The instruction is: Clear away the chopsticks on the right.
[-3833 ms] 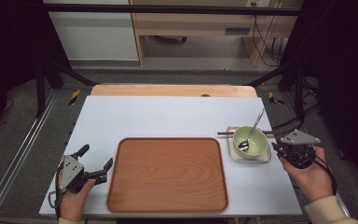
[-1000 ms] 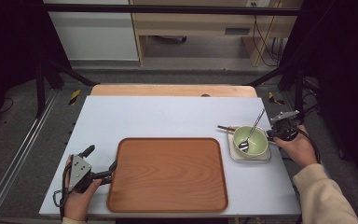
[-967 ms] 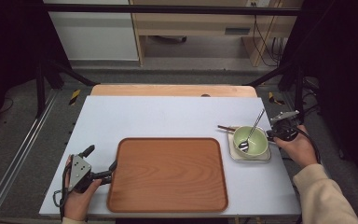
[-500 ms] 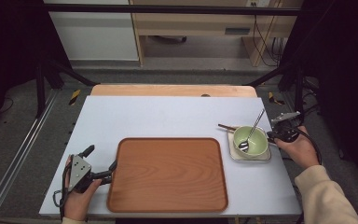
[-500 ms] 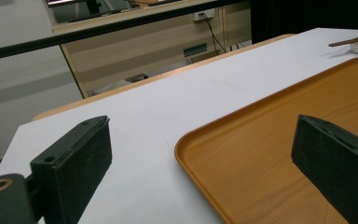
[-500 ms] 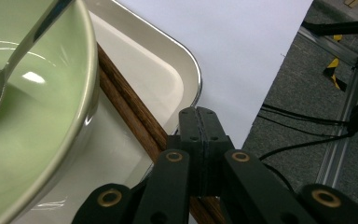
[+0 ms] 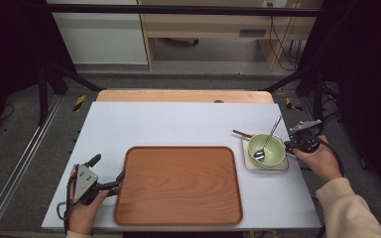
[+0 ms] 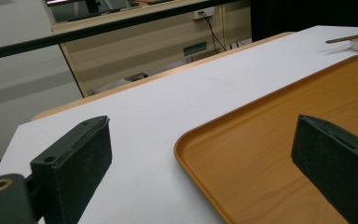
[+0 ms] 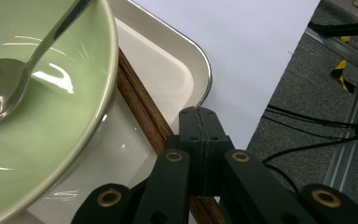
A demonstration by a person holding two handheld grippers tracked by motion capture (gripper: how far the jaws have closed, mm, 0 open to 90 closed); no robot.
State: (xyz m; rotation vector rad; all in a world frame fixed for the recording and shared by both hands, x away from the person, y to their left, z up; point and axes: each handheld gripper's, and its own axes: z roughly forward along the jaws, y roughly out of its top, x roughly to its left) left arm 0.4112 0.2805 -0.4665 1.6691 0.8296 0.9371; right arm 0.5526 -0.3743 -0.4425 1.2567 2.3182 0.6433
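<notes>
trays: 1, the big wooden tray [image 7: 178, 186], dead center
bowls: 1, green bowl [image 7: 266, 149], right of the tray
dishes: 1, white dish [image 7: 278, 168] under the bowl
spoons: 1, spoon [image 7: 267, 141] inside the bowl
chopsticks: looks like 2, chopsticks [image 9: 142, 112], by the bowl
grippers: 2, left gripper [image 7: 110, 179], right gripper [image 7: 288, 145]

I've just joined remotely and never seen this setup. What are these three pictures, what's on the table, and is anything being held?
No robot here: a person holds a hand-operated claw in each hand. The high view looks down on the table. The other two pictures come from cameras riding on each claw.

On the table lie a wooden tray and a white dish carrying a green bowl, with a spoon in it, and brown chopsticks.

The left claw stands open beside the tray, holding nothing. The right claw is shut at the chopsticks' end; whether it grips them is unclear.
</notes>
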